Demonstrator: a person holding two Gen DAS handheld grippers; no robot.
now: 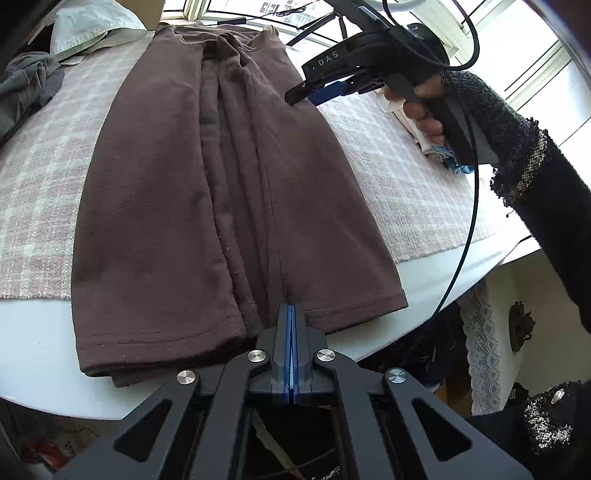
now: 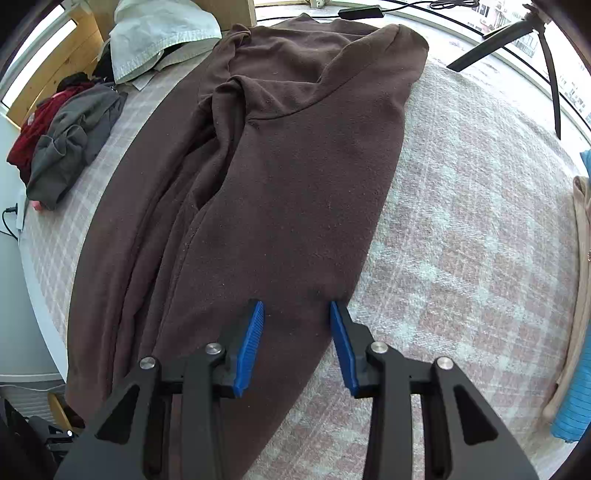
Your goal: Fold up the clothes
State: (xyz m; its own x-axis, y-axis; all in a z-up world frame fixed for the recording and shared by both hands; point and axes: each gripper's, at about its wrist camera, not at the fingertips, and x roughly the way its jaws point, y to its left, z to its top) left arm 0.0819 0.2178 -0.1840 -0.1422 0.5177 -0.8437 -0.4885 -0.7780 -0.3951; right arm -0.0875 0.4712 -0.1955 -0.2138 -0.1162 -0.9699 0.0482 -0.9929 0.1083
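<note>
- Brown garment (image 1: pixel 177 192) lies lengthwise on a pink-and-white checked cloth (image 1: pixel 40 206) that covers a white table (image 1: pixel 37 350); both long sides are folded in toward the middle, and the hemmed bottom edge reaches past the cloth onto the bare tabletop.
- Left gripper (image 1: pixel 291 314) sits at that hem, its blue pads pressed together with no gap; its tips meet the hem's edge at the centre fold, but whether fabric is pinched between them cannot be told.
- Right gripper (image 2: pixel 297 325) hangs over the garment's right edge with its blue fingers (image 2: pixel 251 343) spread wide, nothing between them.
- Lettering "DAS" is readable in white on the black side of the right gripper in the left wrist view, where a hand (image 1: pixel 421 107) in a dark knit sleeve holds its handle.
- Grey garment (image 2: pixel 74 144) and a red one (image 2: pixel 33 136) are heaped at the table's far left, with a pale denim piece (image 2: pixel 159 33) beyond them.
- Folded pale and blue clothes (image 2: pixel 576 295) are stacked at the right edge.
</note>
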